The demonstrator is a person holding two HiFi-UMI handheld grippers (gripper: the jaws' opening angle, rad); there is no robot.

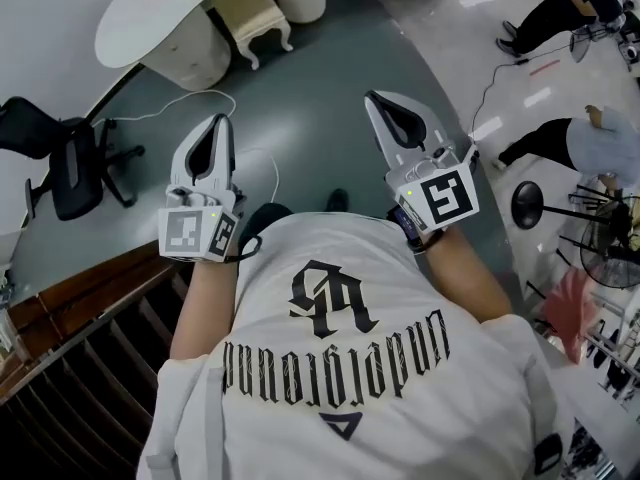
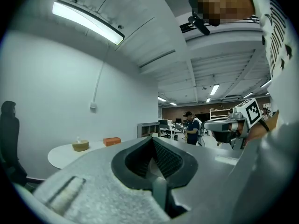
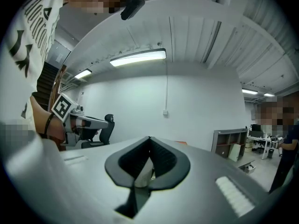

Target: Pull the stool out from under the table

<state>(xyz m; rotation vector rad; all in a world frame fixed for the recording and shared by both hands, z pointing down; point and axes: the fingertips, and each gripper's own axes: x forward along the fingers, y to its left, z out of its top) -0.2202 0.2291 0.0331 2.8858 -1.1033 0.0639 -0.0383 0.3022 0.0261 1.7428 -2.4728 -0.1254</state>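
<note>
2 tools point level over the grey-green floor [image 1: 310, 158]: the left hand-held gripper [image 1: 222, 120] and the right hand-held gripper [image 1: 372, 96], both squeezed fully closed with nothing between their ribbed black pads [image 2: 166, 158]. Well ahead of them (touched by neither) the stool [image 1: 255, 10], cream with curved legs and a squarish seat, stands at the edge of the white oval worktop [image 1: 130, 18], beside a rounded cream pedestal [image 1: 185, 56]. 1 round tan tub [image 2: 80, 145] and 1 orange box [image 2: 112, 141] sit on that worktop.

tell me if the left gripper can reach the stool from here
Probably not yet: the left gripper, shut, hangs well short of the stool tucked partly under the table. Only floor and a thin cable lie between.
</note>
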